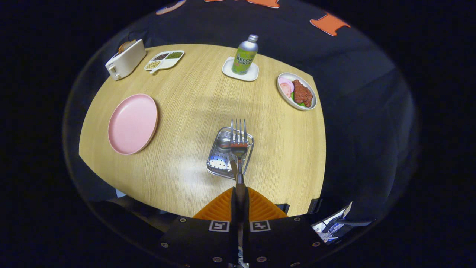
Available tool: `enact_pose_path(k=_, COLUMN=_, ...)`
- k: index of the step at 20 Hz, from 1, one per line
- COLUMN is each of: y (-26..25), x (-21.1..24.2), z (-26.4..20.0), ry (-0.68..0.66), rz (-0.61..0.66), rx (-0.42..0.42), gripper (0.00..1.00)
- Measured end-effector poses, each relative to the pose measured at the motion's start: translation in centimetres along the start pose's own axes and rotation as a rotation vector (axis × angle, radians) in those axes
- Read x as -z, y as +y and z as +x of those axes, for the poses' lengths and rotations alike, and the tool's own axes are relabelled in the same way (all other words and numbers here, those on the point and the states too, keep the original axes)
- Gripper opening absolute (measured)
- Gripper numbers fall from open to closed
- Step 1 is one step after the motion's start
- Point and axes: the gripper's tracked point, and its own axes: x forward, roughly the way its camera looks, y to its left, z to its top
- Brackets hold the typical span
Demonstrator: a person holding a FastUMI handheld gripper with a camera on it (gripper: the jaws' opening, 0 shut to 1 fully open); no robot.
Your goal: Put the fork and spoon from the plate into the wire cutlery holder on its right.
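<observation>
My gripper [240,195] is shut on the handle of a metal fork [238,137], which points forward with its tines over the perforated metal cutlery holder [219,163]. The holder stands on the wooden table just ahead of the fingers. A spoon [224,143] lies inside it, its bowl toward the far end. The pink plate [132,123] sits bare to the left of the holder.
On the table's far side stand a white toaster [124,60], a divided snack tray [164,60], a green soda bottle [245,56] on a white coaster, and an oval dish of meat [297,91] at the right. The table's near edge runs just ahead of the fingers.
</observation>
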Motion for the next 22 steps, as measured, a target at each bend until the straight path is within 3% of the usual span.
enact_pose_path(k=6, y=0.4, x=1.6, z=0.9, ry=0.141, rz=-0.032, rx=-0.066, gripper=0.05)
enact_pose_path(k=13, y=0.5, x=0.6, z=1.7, ry=0.172, rz=-0.011, rx=-0.093, gripper=0.08)
enact_pose_path(k=22, y=-0.8, x=-4.1, z=1.1, ry=-0.012, rz=0.041, rx=-0.035, gripper=0.11)
